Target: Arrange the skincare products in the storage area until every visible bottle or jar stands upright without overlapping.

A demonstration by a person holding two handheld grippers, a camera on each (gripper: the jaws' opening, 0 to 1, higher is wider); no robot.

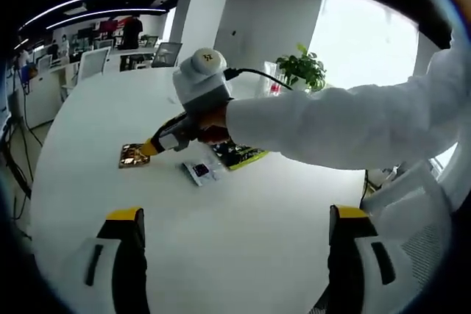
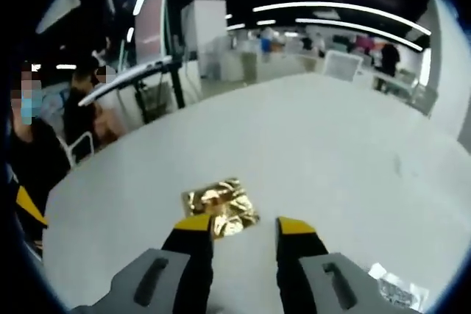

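right gripper view: gold sachet [image 2: 221, 207] flat on white table [image 2: 331, 152], at 11 o'clock off right gripper [image 2: 243, 237], nearer arm; jaws narrowly parted, empty. left gripper [image 1: 235, 218] wide, empty.

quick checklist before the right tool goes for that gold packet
1. Right tool open: ok, there is a gap between its jaws.
2. Gold packet in front of the tool: ok, it lies flat on the table, partly behind the left jaw tip, so off-centre.
3. Tool touching the packet: cannot tell.
4. Left tool out of the way: ok, open and empty, held back.
5. Neighbours apart: ok, the dark packet and green packet lie apart from the gold one.
6. Bottles or jars upright: cannot tell.
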